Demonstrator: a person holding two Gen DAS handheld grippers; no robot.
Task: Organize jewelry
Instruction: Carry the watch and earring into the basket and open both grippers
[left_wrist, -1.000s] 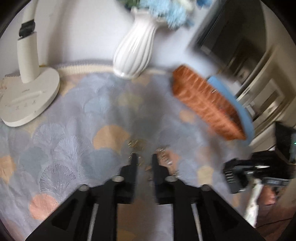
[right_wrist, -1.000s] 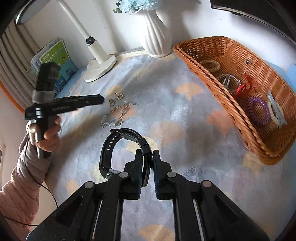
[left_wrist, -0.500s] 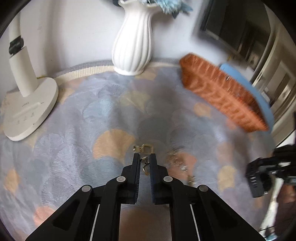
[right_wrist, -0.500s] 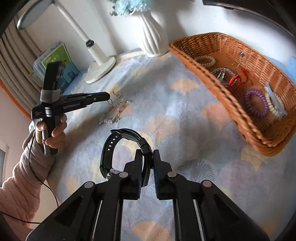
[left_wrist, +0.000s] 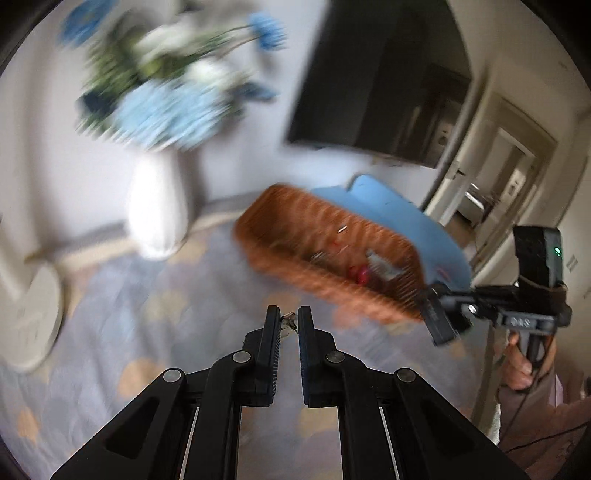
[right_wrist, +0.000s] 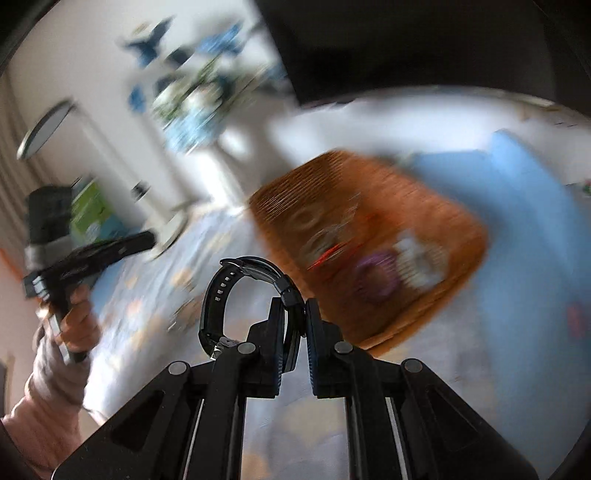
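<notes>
My left gripper (left_wrist: 289, 320) is shut on a small gold earring (left_wrist: 287, 322) and holds it in the air, short of the wicker basket (left_wrist: 314, 280). My right gripper (right_wrist: 295, 314) is shut on a black wristwatch (right_wrist: 236, 291) by its strap, lifted above the table near the basket (right_wrist: 280, 206). The basket holds bracelets, a purple coil hair tie (right_wrist: 376, 277) and other pieces. Both views are motion-blurred. The left gripper also shows in the right wrist view (right_wrist: 110, 247), and the right gripper in the left wrist view (left_wrist: 443, 317).
A white vase (left_wrist: 159, 210) with blue flowers stands at the back by the wall. A white lamp base (left_wrist: 29, 317) sits at the left. A patterned cloth (left_wrist: 147, 332) covers the table. More jewelry (right_wrist: 184, 310) lies blurred on the cloth. A blue mat (right_wrist: 517, 192) lies behind the basket.
My left gripper closed on the earring, lifted it off the cloth and swung toward the basket. My right gripper rose with the watch and tilted toward the basket.
</notes>
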